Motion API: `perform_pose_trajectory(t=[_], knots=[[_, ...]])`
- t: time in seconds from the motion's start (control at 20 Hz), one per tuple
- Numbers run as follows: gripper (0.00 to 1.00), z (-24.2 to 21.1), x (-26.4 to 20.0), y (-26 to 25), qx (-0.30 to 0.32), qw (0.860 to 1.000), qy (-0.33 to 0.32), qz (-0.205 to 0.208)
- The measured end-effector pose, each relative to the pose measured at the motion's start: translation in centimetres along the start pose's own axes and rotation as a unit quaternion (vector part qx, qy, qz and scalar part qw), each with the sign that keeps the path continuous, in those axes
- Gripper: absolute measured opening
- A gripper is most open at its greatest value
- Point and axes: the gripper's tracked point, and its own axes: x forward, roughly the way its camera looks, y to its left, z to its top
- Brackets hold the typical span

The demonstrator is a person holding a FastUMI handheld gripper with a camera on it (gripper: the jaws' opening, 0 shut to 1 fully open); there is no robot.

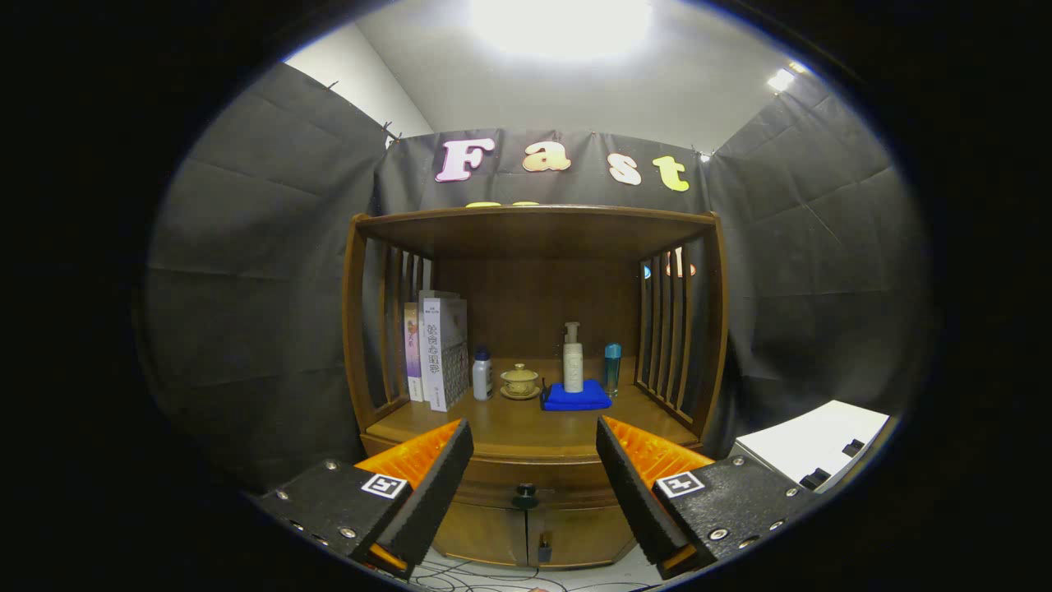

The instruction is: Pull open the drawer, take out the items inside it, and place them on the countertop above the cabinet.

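drawer (526,477) shut: contents hidden | book (444,352) print unreadable

Mount: the camera is carried on the gripper (534,481), whose spread fingers are seen along the bottom.
Facing: the wooden cabinet (534,329) is viewed head-on, level with its countertop (526,423).
Distance: the cabinet is seen whole, near but apart from the fingers.
Centring: the drawer knob (525,495) is seen between the fingers.
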Motion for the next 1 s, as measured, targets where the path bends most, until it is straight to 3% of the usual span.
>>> perform_pose_trajectory(t=[0.3, 0.55, 0.8, 0.9, 1.0], knots=[[0.94, -3.3, 1.7, 0.6, -0.025, 1.000, 0.011, 0.000], [0.95, -10.5, 7.0, 1.3, -0.005, 0.999, 0.040, -0.009], [0.94, -18.9, 12.7, 1.6, -0.037, 0.994, 0.101, -0.011], [0.91, -21.5, 13.3, 1.6, -0.033, 0.992, 0.123, -0.004], [0.79, -22.9, 14.3, 1.4, -0.030, 0.991, 0.131, -0.004]])
